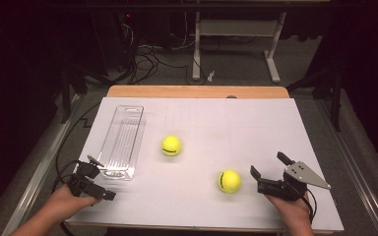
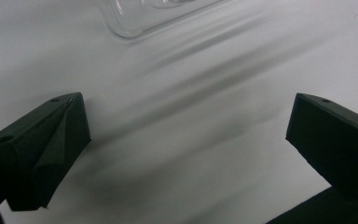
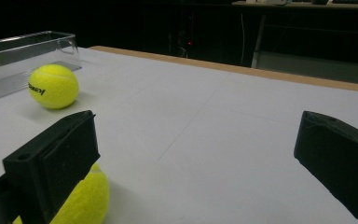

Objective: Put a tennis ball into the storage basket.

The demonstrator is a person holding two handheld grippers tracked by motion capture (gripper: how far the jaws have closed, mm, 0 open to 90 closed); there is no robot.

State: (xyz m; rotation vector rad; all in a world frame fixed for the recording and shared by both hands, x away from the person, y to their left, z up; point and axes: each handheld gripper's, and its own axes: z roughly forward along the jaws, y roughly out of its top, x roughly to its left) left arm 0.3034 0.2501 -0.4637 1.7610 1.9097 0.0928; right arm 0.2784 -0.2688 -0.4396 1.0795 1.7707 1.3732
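Two yellow tennis balls lie on the white table sheet (image 1: 197, 123): one ball (image 1: 171, 145) near the middle, the other ball (image 1: 229, 181) near the front. My right gripper (image 1: 268, 169) stands open just right of the near ball, which shows behind its left jaw as a yellow ball (image 3: 86, 198); the far ball (image 3: 53, 86) lies beyond. My left gripper (image 1: 101, 178) rests open at the front left, beside the near end of a clear plastic tray (image 1: 122, 142). Its jaws hold nothing, and the tray corner (image 2: 135, 18) lies ahead of my left gripper (image 2: 186, 126).
The clear tray (image 3: 14, 60) is long, narrow and lies along the sheet's left side. A wooden table edge (image 1: 197, 91) runs along the back. Beyond it the floor holds cables (image 1: 142, 59) and a white desk frame (image 1: 236, 34).
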